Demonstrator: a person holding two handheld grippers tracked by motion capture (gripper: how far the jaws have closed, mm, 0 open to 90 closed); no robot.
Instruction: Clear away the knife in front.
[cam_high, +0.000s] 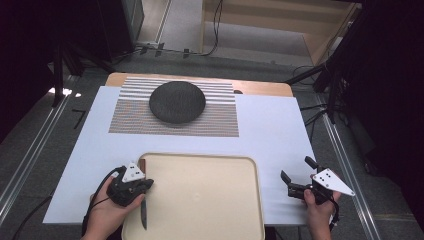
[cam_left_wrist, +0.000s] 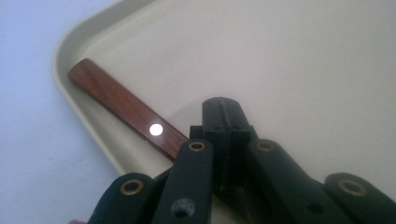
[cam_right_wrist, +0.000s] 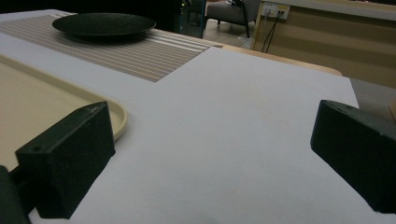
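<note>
Left gripper (cam_high: 142, 186): jaws pressed fully together over the left edge of the cream tray (cam_high: 210, 200), lower left of the high view. In the left gripper view the closed tips sit just beside the knife (cam_left_wrist: 126, 108), right of its reddish wooden handle; whether they pinch the knife or only touch it cannot be told. The knife lies along the tray's left rim, dark blade toward the bottom of the frame.

Right gripper (cam_high: 295, 170): jaws spread wide, holding nothing, over the white sheet (cam_high: 270, 130) right of the tray.

Dark plate (cam_high: 177, 101) rests on the striped mat (cam_high: 220, 120), upper centre, well apart.
</note>
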